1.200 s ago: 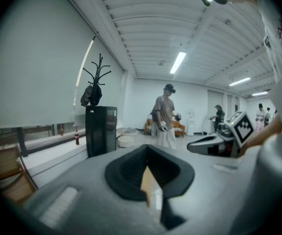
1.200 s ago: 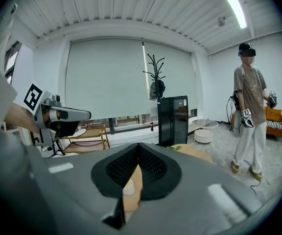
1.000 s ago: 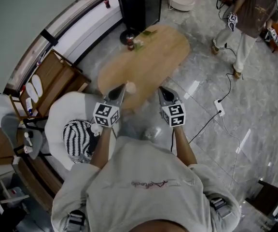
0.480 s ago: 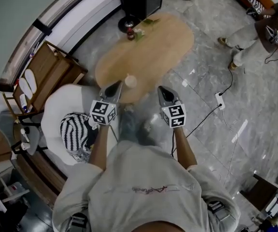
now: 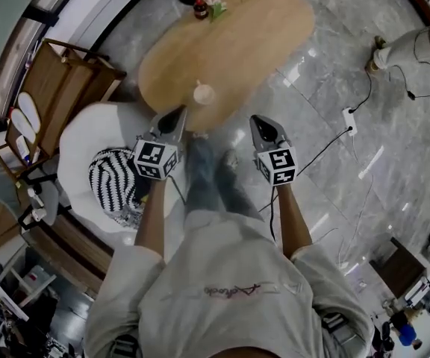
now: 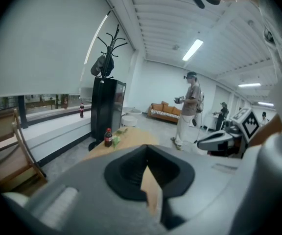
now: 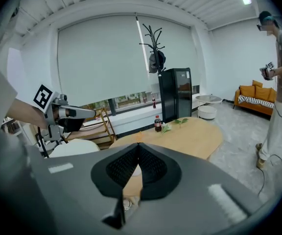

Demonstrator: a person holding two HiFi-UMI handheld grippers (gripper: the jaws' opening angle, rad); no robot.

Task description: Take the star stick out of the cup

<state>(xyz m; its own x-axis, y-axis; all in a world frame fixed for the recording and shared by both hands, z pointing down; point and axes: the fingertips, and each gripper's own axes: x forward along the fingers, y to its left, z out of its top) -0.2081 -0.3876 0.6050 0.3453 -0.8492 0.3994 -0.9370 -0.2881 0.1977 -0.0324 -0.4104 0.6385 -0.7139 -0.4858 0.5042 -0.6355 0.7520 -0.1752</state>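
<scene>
A small pale cup [image 5: 204, 94] stands on the big oval wooden table [image 5: 260, 43]. It is close to the table's lower edge, a bit above the middle of the head view. The little orange star stick [image 7: 138, 135] is in the cup. In the right gripper view it pokes up just over the jaw tips, too tiny to show its star.

The grey left gripper [image 5: 176, 116] points up at the cup from just below it, a little to the left, and does not touch it. Its jaws are pressed together, with nothing between them. The grey right gripper [image 5: 262, 125] is off to the right of the cup, over the shiny grey stone floor [image 5: 334, 170]. Its jaws are pressed together too, and they hold nothing.

At the top of the head view, on the table's far end, stand a dark bottle with a red cap [image 5: 198, 8] and some green leaves [image 5: 219, 7] (right beside each other). At the left sits a round white chair [image 5: 88, 144] with a black-and-white striped cushion [image 5: 114, 189].
</scene>
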